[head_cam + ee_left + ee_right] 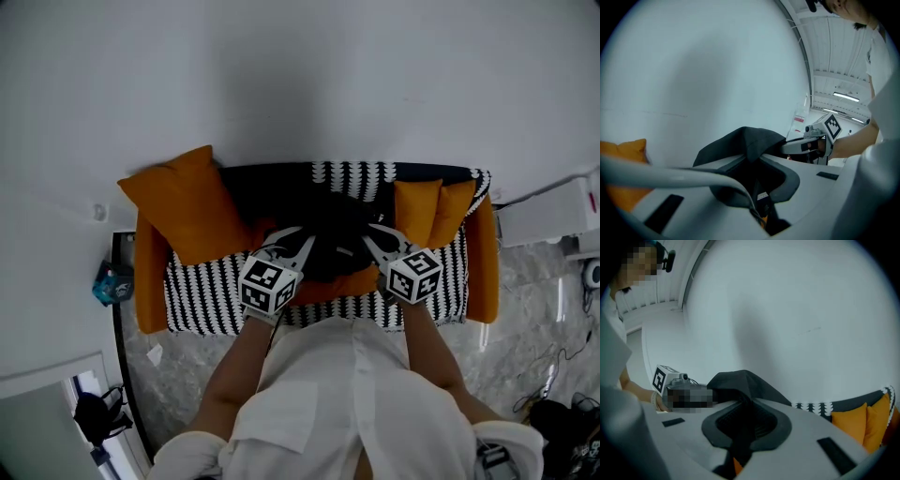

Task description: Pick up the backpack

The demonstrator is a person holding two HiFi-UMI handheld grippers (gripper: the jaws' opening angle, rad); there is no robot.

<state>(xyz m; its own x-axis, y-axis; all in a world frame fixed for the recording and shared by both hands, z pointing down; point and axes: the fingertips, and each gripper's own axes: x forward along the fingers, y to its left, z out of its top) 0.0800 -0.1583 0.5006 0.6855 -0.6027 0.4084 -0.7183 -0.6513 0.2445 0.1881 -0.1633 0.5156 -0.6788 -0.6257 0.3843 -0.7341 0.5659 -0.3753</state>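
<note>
The black backpack (330, 234) hangs above the middle of the orange sofa (483, 258), held up between my two grippers. My left gripper (307, 247) is shut on a fold of its black fabric (743, 140), which fills the left gripper's (757, 161) jaws. On the other side, the right gripper (372, 240) pinches another fold of the backpack (740, 380), and that gripper (746, 406) is shut on it. Each gripper shows in the other's view: the right one (820, 140) and the left one (670, 380). A bit of orange shows below both pairs of jaws.
A black-and-white patterned throw (202, 295) covers the sofa seat. A big orange cushion (183, 202) lies at the left and two smaller ones (433, 208) at the right. A white wall stands behind. A blue thing (111, 281) and a white box (548, 211) flank the sofa.
</note>
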